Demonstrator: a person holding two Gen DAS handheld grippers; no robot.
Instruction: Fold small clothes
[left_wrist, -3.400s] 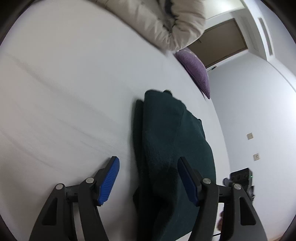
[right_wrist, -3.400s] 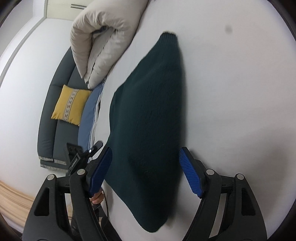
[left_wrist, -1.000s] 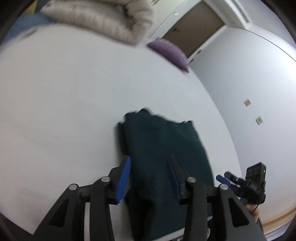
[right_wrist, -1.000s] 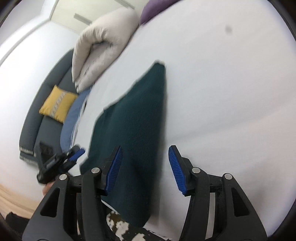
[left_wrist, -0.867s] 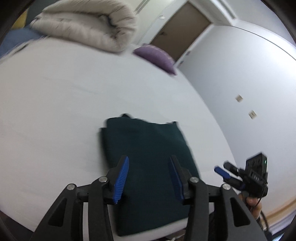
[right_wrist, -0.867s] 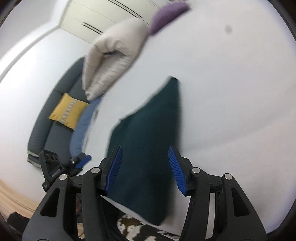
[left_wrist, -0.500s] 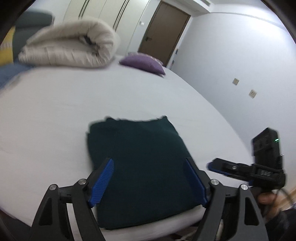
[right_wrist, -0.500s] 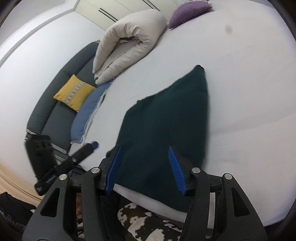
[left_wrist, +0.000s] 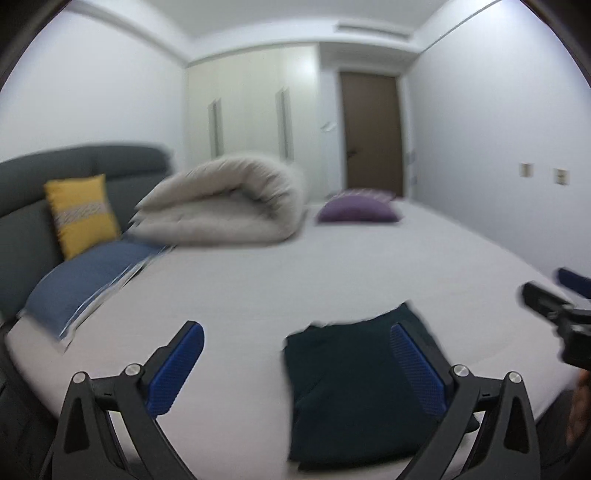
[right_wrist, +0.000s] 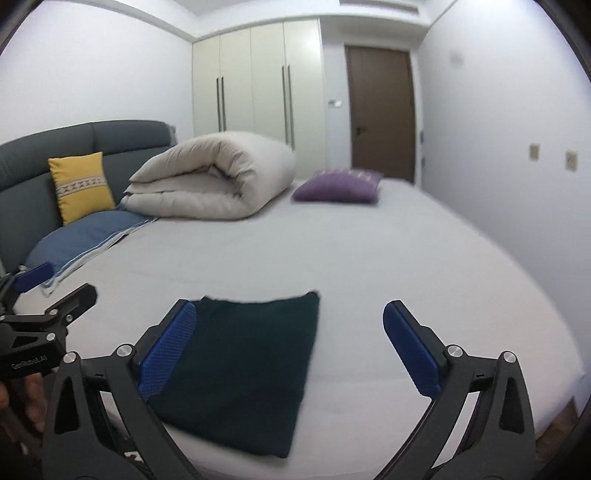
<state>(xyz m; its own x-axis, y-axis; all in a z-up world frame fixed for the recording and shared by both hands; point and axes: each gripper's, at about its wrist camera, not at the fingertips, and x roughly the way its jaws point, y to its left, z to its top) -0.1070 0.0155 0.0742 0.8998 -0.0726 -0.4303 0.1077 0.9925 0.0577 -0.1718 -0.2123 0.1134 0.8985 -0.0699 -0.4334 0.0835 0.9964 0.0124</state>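
A dark green folded garment (left_wrist: 354, 387) (right_wrist: 240, 369) lies flat on the white bed (left_wrist: 258, 295) (right_wrist: 369, 266), near its front edge. My left gripper (left_wrist: 295, 332) hovers above and in front of it. Its jaws are opening wide and nothing is between the blue pads (left_wrist: 173, 369); the garment lies below, behind the right pad. My right gripper (right_wrist: 290, 310) is also raised, its jaws opening with nothing held. The garment shows behind its left pad (right_wrist: 166, 350). Each gripper appears at the edge of the other's view: right gripper (left_wrist: 554, 314), left gripper (right_wrist: 48, 321).
At the far side of the bed lie a rolled beige duvet (right_wrist: 214, 177), a purple cushion (right_wrist: 338, 186), a blue pillow (right_wrist: 81, 236) and a yellow cushion (right_wrist: 79, 184) against a grey headboard (right_wrist: 29, 173). Wardrobes and a brown door (right_wrist: 380, 110) stand behind.
Both grippers lifted off the garment, tilted up toward level and spread their jaws wider. The garment stays folded on the bed.
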